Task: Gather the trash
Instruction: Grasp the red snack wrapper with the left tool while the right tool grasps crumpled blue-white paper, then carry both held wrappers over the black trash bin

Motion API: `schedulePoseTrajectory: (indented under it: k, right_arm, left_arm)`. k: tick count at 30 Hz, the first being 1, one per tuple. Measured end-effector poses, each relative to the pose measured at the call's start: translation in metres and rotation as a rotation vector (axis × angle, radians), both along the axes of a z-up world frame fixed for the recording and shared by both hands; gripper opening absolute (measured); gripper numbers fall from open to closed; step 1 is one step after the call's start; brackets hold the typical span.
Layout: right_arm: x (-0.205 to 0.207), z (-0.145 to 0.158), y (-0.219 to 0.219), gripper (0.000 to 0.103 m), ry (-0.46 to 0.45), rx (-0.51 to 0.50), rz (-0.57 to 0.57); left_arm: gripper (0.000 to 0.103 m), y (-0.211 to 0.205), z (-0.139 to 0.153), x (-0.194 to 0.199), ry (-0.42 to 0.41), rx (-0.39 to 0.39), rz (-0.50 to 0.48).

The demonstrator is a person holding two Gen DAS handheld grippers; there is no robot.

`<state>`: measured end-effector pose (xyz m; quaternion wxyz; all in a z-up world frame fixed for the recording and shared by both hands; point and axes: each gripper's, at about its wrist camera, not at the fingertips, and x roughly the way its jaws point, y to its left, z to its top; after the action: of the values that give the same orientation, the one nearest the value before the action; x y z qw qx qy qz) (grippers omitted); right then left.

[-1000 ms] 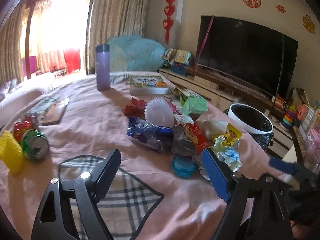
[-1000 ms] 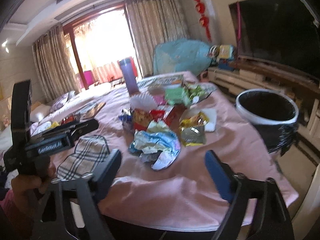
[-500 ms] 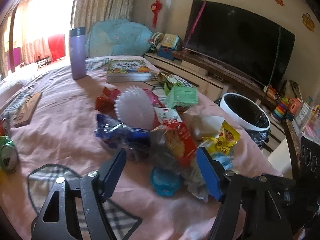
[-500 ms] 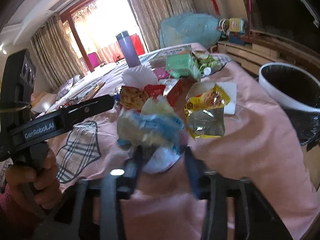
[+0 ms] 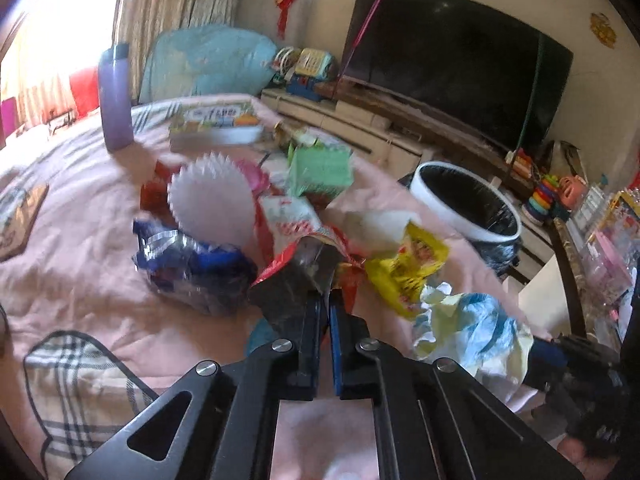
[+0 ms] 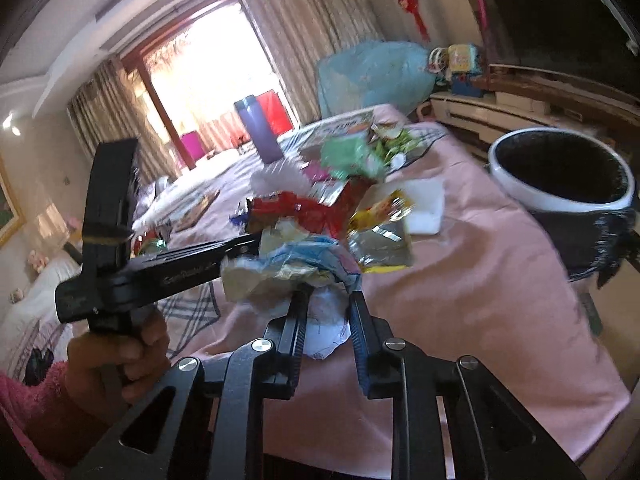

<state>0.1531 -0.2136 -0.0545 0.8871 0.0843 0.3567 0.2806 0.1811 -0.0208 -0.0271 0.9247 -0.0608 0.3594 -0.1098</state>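
Snack wrappers are heaped on the pink tablecloth (image 5: 80, 248). My left gripper (image 5: 325, 300) is shut, its tips pinching the silvery edge of a red snack wrapper (image 5: 304, 264) in the middle of the heap. The right wrist view shows the same gripper (image 6: 240, 245) reaching in from the left. My right gripper (image 6: 326, 300) is closing, and a crumpled blue and white wrapper (image 6: 296, 264) is bunched between its fingers. That wrapper (image 5: 472, 328) shows low on the right in the left wrist view. A white bin (image 6: 520, 196) with a black liner stands beside the table on the right.
A yellow wrapper (image 5: 404, 264), a blue wrapper (image 5: 192, 256), a white ruffled paper cup (image 5: 212, 200) and a green carton (image 5: 320, 168) lie in the heap. Behind stand a purple bottle (image 5: 116, 96) and a book (image 5: 216, 120). A plaid cloth (image 5: 80, 380) lies near left.
My left gripper moved forward into the heap and shut on the red wrapper. My right gripper came in and closed around the crumpled blue and white wrapper.
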Motion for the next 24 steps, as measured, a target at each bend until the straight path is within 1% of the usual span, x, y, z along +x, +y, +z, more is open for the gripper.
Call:
schedulePoseTrajectory:
  k: [6, 10, 16, 24]
  right_arm:
    - [0.004, 0.017, -0.032, 0.021, -0.04, 0.024, -0.08]
    - [0.013, 0.024, -0.058, 0.021, -0.051, 0.04, -0.147]
    - [0.028, 0.029, -0.097, 0.021, -0.046, 0.063, -0.245]
    - [0.055, 0.033, -0.143, 0.021, -0.043, 0.041, -0.357]
  left_arm:
    - [0.003, -0.005, 0.025, -0.014, -0.06, -0.037, -0.03]
    - [0.003, -0.017, 0.038, -0.013, -0.084, -0.049, -0.065]
    - [0.003, -0.038, 0.039, 0.005, -0.083, -0.067, -0.109]
    - [0.003, -0.077, 0.033, 0.05, -0.075, -0.054, -0.184]
